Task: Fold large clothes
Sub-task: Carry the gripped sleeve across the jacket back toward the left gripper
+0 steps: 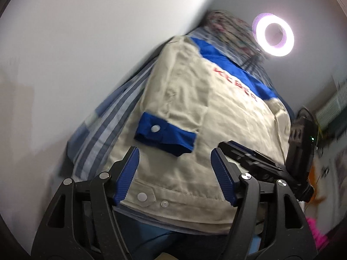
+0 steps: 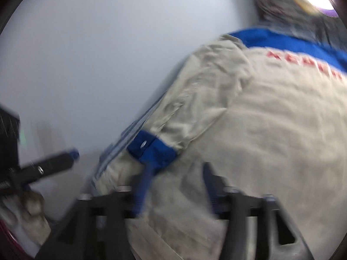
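Observation:
A beige jacket (image 1: 216,119) with a blue yoke and red lettering lies back up on a striped sheet (image 1: 104,134). One sleeve is folded across it and ends in a blue cuff (image 1: 164,136) with a snap. My left gripper (image 1: 175,151) hangs open just above the hem, its blue pads apart with nothing pinched. In the right wrist view the jacket (image 2: 271,119) fills the right side. My right gripper (image 2: 177,168) is blurred and open beside the blue cuff (image 2: 151,149). Each gripper shows in the other's view: the right gripper (image 1: 260,158) and the left gripper (image 2: 54,164).
A lit ring light (image 1: 274,36) stands beyond the collar, beside patterned fabric (image 1: 227,28). A white wall (image 1: 86,43) runs along the left of the bed. A hand in a pale glove (image 2: 28,212) holds the left gripper. Something pink (image 1: 318,234) lies at the lower right.

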Demonstrator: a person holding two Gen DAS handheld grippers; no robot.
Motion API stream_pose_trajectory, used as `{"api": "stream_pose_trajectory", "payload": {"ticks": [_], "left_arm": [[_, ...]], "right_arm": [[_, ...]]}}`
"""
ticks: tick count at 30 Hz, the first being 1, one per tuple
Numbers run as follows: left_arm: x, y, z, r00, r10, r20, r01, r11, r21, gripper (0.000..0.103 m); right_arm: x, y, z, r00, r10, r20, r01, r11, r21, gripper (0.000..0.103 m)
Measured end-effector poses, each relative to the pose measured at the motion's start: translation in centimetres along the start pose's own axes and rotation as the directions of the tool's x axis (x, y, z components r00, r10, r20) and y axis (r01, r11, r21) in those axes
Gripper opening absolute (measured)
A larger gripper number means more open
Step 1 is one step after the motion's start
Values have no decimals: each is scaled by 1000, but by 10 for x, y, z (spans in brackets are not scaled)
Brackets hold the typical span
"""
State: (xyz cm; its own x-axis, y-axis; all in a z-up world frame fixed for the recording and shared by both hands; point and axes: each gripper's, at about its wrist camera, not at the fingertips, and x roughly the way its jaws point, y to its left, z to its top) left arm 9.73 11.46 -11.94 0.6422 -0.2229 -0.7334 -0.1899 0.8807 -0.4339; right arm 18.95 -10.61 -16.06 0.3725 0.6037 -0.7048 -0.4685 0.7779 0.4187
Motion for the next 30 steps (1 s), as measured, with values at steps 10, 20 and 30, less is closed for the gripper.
{"api": "stream_pose_trajectory", "payload": {"ticks": [10, 20, 30], "left_arm": [[20, 9, 9, 996, 90, 5, -90, 995, 52, 70], [71, 20, 25, 996, 14, -84, -21, 996, -86, 70], [117, 22, 26, 986, 102, -130, -115, 989, -93, 66]], "right_arm": [[78, -31, 6, 983, 161, -92, -135, 961, 242, 7], [27, -42, -13, 959, 283, -16, -262, 906, 332, 4], [35, -40, -13, 974, 216, -73, -183, 931, 314, 4]]}}
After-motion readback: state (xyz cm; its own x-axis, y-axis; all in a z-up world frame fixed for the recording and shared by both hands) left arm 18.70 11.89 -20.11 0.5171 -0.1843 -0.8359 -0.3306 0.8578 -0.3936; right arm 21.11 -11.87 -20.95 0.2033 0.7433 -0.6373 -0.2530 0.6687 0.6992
